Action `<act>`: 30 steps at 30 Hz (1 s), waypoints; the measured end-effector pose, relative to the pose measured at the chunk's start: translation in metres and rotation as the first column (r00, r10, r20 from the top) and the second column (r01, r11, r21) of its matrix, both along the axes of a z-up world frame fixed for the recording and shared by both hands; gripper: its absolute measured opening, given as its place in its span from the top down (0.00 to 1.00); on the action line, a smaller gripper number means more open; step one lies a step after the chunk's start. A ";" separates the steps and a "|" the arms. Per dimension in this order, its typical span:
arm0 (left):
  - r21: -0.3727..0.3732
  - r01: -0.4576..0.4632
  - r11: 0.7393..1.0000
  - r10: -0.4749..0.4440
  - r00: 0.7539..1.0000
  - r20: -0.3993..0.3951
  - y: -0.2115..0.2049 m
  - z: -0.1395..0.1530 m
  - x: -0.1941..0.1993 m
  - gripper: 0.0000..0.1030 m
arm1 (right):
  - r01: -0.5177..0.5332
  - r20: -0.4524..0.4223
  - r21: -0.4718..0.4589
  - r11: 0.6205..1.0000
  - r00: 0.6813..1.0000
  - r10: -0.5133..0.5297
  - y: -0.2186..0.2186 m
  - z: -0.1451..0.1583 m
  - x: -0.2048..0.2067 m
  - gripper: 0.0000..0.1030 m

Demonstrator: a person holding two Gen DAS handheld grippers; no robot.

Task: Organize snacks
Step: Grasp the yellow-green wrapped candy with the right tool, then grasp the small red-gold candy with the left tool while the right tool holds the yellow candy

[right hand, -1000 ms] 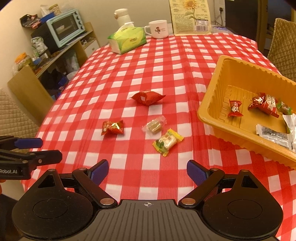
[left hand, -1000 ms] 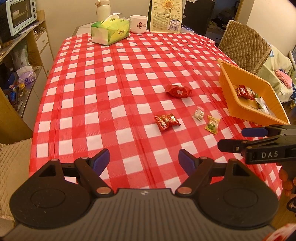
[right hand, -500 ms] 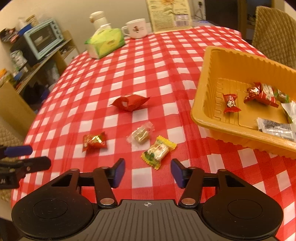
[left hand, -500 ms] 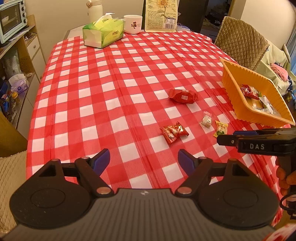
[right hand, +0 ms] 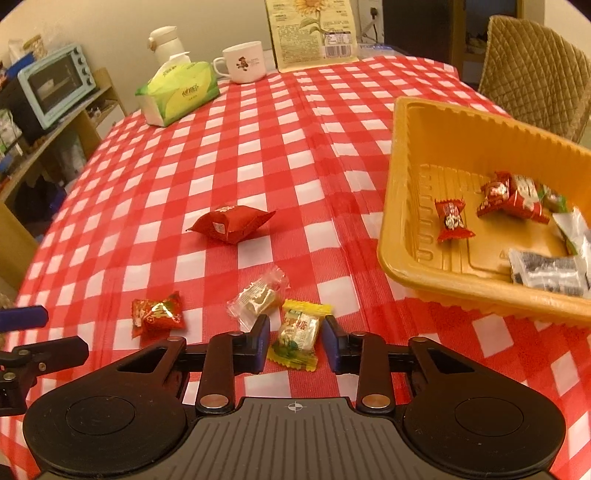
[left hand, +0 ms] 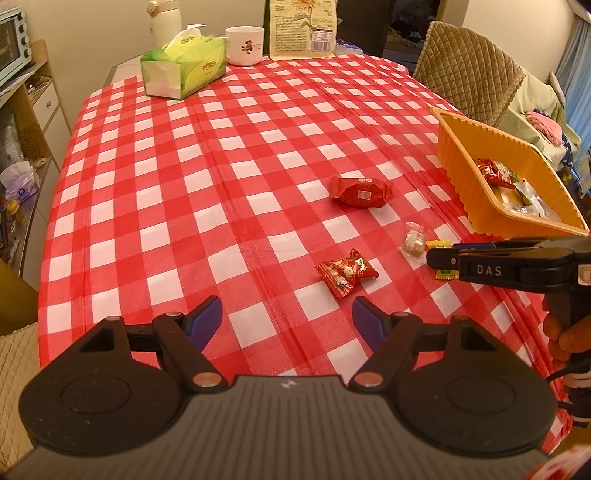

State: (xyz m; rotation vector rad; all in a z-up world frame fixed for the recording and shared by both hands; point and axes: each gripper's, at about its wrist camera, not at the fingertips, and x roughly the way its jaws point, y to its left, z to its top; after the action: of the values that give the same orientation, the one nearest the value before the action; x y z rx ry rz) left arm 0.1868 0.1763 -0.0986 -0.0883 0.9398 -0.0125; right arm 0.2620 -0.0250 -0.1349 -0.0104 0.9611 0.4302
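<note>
Several wrapped snacks lie on the red checked tablecloth: a yellow-green candy [right hand: 297,334], a clear-wrapped candy [right hand: 258,297], a small red candy [right hand: 157,314] and a larger red packet [right hand: 231,225]. My right gripper [right hand: 295,341] is low over the cloth, its jaws narrowed and straddling the yellow-green candy without pinching it. My left gripper [left hand: 286,319] is open and empty, just short of the small red candy [left hand: 347,271]. The orange tray [right hand: 402,206] at the right holds several snacks.
A green tissue box [right hand: 177,94], a white mug [right hand: 245,62], a white bottle [right hand: 164,42] and a sunflower packet [right hand: 314,33] stand at the table's far end. A quilted chair [right hand: 535,70] is behind the tray. A shelf with a toaster oven [right hand: 51,85] stands left.
My right gripper has moved forward and down over the yellow-green candy and its jaws have narrowed around it. My left gripper has drifted forward toward the small red candy.
</note>
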 end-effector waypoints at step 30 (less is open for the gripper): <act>0.058 0.227 0.972 -0.226 0.974 -0.023 -0.037 -0.026 0.057 0.42 | 0.050 -0.011 0.039 0.998 0.999 -0.050 -0.054 0.027 -0.017 0.79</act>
State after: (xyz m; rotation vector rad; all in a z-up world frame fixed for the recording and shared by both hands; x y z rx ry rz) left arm 0.2442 0.1391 -0.1245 0.0753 0.9622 -0.1945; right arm 0.2450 -0.0789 -0.1076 0.0518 0.9608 0.4032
